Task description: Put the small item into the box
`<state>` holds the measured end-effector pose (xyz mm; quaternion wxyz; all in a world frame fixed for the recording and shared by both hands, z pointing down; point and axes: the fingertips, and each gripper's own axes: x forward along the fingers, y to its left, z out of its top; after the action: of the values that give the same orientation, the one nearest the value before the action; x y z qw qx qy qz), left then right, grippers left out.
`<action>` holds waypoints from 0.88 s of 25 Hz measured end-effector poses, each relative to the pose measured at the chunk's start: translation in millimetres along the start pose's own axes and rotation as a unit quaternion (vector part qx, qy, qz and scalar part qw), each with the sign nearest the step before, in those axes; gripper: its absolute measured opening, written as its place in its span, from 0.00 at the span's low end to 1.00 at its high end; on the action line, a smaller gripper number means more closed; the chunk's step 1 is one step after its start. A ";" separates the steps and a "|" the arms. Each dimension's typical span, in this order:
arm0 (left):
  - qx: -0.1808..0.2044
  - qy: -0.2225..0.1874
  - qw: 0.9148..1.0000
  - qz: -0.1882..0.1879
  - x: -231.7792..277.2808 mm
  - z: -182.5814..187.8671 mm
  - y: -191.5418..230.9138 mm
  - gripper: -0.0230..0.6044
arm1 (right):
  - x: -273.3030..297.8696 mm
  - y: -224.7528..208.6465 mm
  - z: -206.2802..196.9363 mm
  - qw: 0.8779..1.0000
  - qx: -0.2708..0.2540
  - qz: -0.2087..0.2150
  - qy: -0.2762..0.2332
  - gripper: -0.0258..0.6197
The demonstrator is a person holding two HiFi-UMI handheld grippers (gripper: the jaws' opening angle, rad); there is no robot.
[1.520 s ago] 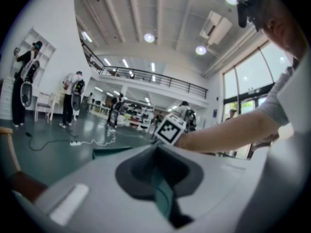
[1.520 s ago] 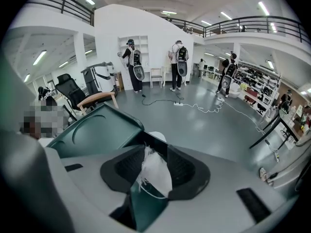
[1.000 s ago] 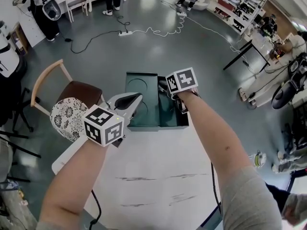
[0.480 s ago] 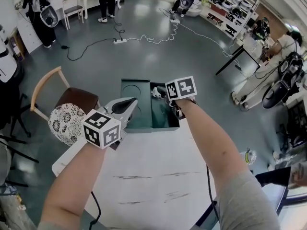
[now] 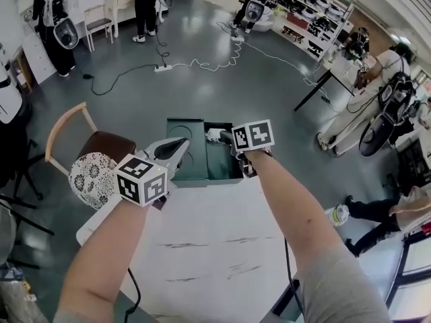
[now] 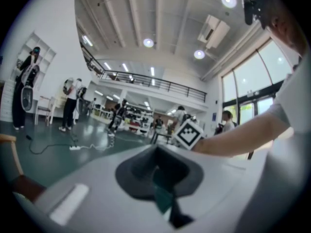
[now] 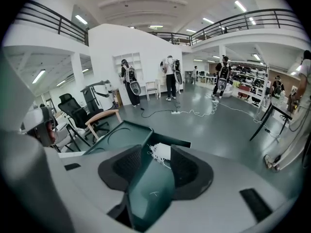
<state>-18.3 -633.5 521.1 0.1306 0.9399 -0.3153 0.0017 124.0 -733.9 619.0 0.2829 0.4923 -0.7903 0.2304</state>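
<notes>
A dark green box (image 5: 210, 177) stands at the far edge of the white table (image 5: 202, 247), its lid (image 5: 190, 134) folded open to the left. A small white item with loose strings (image 5: 213, 134) lies inside the box, also seen in the right gripper view (image 7: 162, 152) just past my jaws. My right gripper (image 5: 229, 143) hangs above the box and points down into it. Its jaws have just been closing a little but stand open (image 7: 156, 163), with only the green of the box in the gap. My left gripper (image 5: 180, 147) is at the lid, shut (image 6: 158, 178) on a thin green edge.
A wooden chair with a patterned cushion (image 5: 94, 170) stands left of the table. Cables and a power strip (image 5: 161, 67) lie on the floor beyond. People stand at the back by shelves. A bottle (image 5: 335, 214) lies on the floor at the right.
My right gripper has lifted and drawn back from the box, and the white item, hidden before, now shows inside. My left gripper has risen slightly at the lid.
</notes>
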 end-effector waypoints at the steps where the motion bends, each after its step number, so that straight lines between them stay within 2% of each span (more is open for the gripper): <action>1: 0.000 0.001 1.000 -0.001 -1.2 1.3 -1.9 0.04 | -4.4 0.6 -0.2 1.000 0.002 -0.001 -0.002 0.31; 3: 0.001 0.003 1.000 -0.003 -4.2 3.8 -6.6 0.04 | -14.2 2.8 -1.7 1.000 0.005 -0.004 -0.004 0.23; 11: 0.010 -0.004 1.000 -0.022 -14.4 32.5 -32.0 0.04 | -61.7 12.7 0.0 1.000 0.009 -0.010 -0.022 0.08; 22: 0.014 -0.003 0.999 -0.049 -53.6 52.2 -69.9 0.04 | -129.9 53.2 -13.8 0.999 0.008 -0.001 -0.046 0.05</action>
<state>-23.9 -561.1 449.1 0.1167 0.9561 -0.2689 -0.0035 124.9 -619.1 537.0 0.2424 0.5056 -0.8001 0.2133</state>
